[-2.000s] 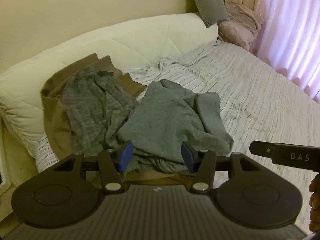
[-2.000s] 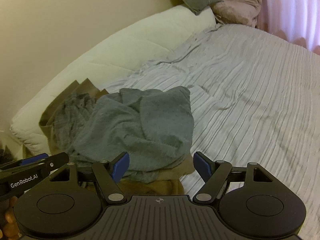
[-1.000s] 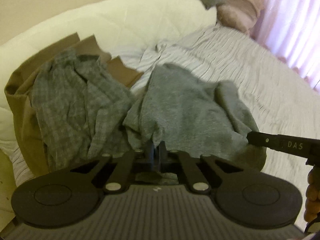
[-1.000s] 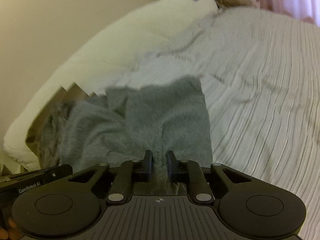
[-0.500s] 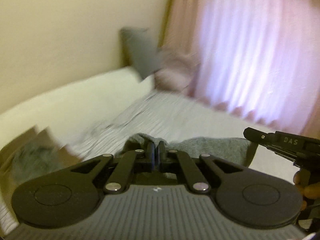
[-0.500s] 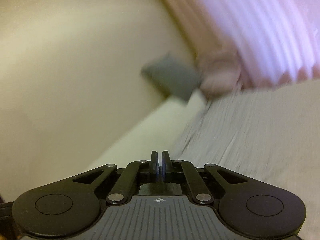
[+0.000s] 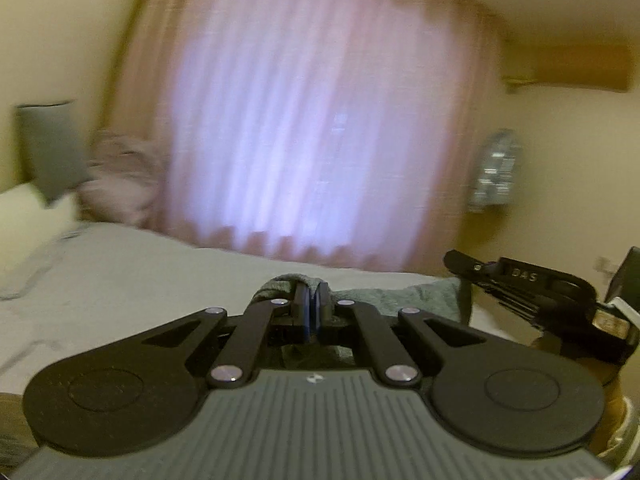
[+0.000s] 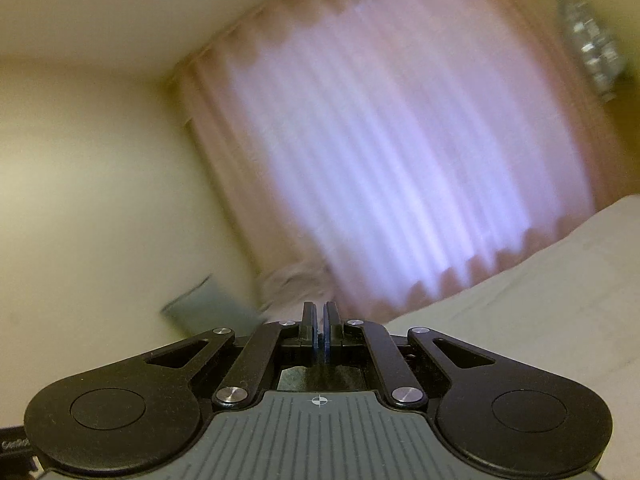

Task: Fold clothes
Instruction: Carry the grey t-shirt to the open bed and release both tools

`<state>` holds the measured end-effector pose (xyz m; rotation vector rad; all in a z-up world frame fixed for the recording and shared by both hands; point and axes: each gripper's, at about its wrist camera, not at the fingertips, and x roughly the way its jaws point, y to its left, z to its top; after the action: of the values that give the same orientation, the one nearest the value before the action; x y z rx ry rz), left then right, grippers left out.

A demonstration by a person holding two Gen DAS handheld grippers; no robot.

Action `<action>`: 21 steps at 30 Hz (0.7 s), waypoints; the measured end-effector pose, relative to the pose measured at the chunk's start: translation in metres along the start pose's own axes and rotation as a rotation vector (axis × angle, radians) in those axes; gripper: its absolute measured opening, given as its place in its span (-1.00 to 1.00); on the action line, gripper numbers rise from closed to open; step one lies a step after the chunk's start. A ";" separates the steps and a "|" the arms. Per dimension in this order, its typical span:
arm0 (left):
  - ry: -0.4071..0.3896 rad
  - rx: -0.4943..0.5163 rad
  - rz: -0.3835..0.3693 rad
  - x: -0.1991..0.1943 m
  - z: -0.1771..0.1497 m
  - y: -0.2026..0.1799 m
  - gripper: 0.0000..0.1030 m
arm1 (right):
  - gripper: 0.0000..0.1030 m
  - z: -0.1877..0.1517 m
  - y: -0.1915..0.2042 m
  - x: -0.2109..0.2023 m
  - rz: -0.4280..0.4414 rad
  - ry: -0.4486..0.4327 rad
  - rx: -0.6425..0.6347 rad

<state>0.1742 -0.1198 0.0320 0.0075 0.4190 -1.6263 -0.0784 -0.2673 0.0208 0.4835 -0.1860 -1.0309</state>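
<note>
In the left wrist view the left hand-held gripper (image 7: 311,304) sits at lower centre with its jaws pressed together on a fold of the grey garment (image 7: 400,300), which bunches over the fingertips and stretches as a taut band toward the right of the frame. There the right hand-held gripper (image 7: 456,260) comes in from the right edge, its tip at the garment's far end, though whether it pinches the cloth there is too blurred to tell. In the right wrist view that gripper (image 8: 319,320) shows its jaws narrowed to a thin slit; grey fabric is visible through the gap low behind the fingers, so it appears to be holding the garment too. Beyond the grippers lies the bed (image 7: 120,280) with its pale striped cover, filling the middle left of the left view and the lower right of the right view. A grey pillow (image 7: 48,148) and a pink bundle (image 7: 120,176) sit at the left edge. Behind everything hangs a bright pink curtain (image 7: 304,128), blurred, across the upper centre.
</note>
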 end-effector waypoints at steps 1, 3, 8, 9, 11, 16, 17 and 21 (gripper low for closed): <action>0.012 0.003 -0.019 0.004 -0.003 -0.020 -0.99 | -0.97 0.011 -0.012 -0.018 -0.025 -0.019 0.000; 0.074 -0.007 -0.021 0.012 -0.016 -0.049 -0.95 | -0.96 0.029 -0.035 -0.047 -0.065 0.017 -0.011; 0.331 -0.065 0.164 0.038 -0.091 -0.098 -0.65 | 0.05 0.035 -0.112 -0.104 -0.228 0.346 0.000; 0.382 -0.076 0.189 0.039 -0.107 -0.104 -0.65 | 0.70 0.030 -0.126 -0.120 -0.269 0.395 0.003; 0.474 -0.093 0.217 0.035 -0.139 -0.113 -0.65 | 0.69 0.009 -0.150 -0.153 -0.347 0.506 -0.030; 0.647 -0.068 0.222 0.031 -0.199 -0.126 -0.58 | 0.69 -0.050 -0.184 -0.220 -0.477 0.737 -0.048; 0.672 -0.060 0.214 0.026 -0.205 -0.134 -0.58 | 0.69 -0.061 -0.188 -0.232 -0.488 0.767 -0.035; 0.727 -0.011 0.164 0.025 -0.220 -0.157 -0.57 | 0.69 -0.077 -0.187 -0.262 -0.499 0.819 0.031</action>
<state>-0.0337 -0.0776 -0.1374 0.6230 0.9540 -1.4196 -0.3291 -0.0985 -0.1150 0.9696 0.6787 -1.2277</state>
